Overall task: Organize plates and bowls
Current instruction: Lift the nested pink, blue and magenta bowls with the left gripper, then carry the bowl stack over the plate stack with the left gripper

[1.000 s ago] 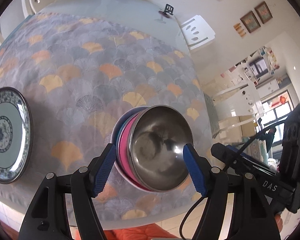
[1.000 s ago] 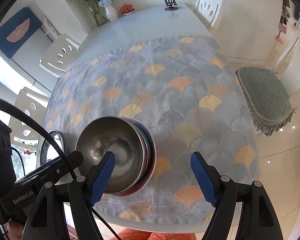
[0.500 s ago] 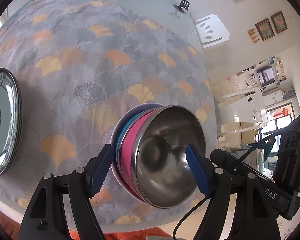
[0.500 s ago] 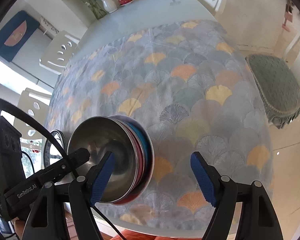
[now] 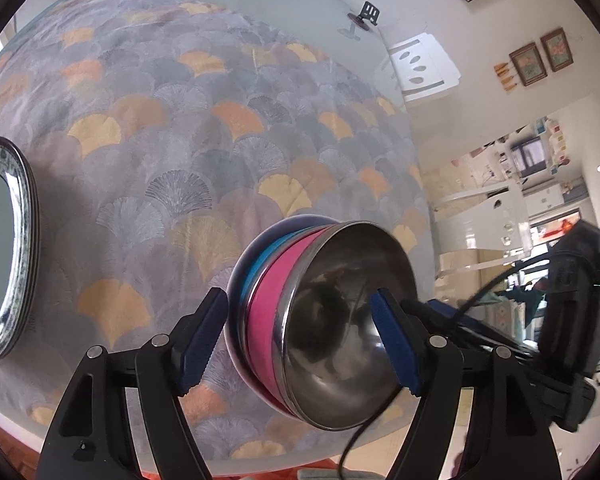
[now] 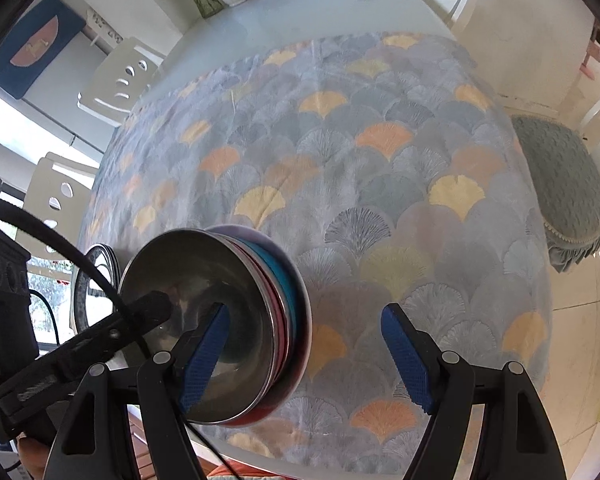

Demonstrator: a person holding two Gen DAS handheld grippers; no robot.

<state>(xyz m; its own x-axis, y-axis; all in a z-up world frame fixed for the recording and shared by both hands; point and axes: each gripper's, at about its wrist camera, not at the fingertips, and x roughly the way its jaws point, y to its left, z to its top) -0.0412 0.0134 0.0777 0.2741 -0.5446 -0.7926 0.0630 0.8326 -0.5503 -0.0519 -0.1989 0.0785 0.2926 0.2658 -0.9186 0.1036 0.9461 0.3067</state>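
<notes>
Left wrist view shows the left gripper point(image 5: 296, 336) straddling a stack of bowls point(image 5: 320, 316) near the front edge of the counter point(image 5: 180, 128): a steel bowl point(image 5: 348, 320) on top, a pink bowl point(image 5: 266, 320) and a blue one point(image 5: 260, 264) under it, all on a pale plate point(image 5: 236, 276). Its fingers point(image 5: 202, 330) stand apart, one outside the stack, the other over the steel bowl's hollow; whether either touches is unclear. A patterned plate point(image 5: 8, 248) lies well apart at the left. In the right wrist view the right gripper point(image 6: 304, 356) also has its fingers point(image 6: 406, 356) spread wide, one inside the steel bowl's rim and one over bare cloth.

The risk I see: both grippers crowd one stack close to the counter's edge. A squeeze on the slick steel wall could slip, tilt the nested bowls, or nudge the whole stack off the front. The two tools could also knock each other.
</notes>
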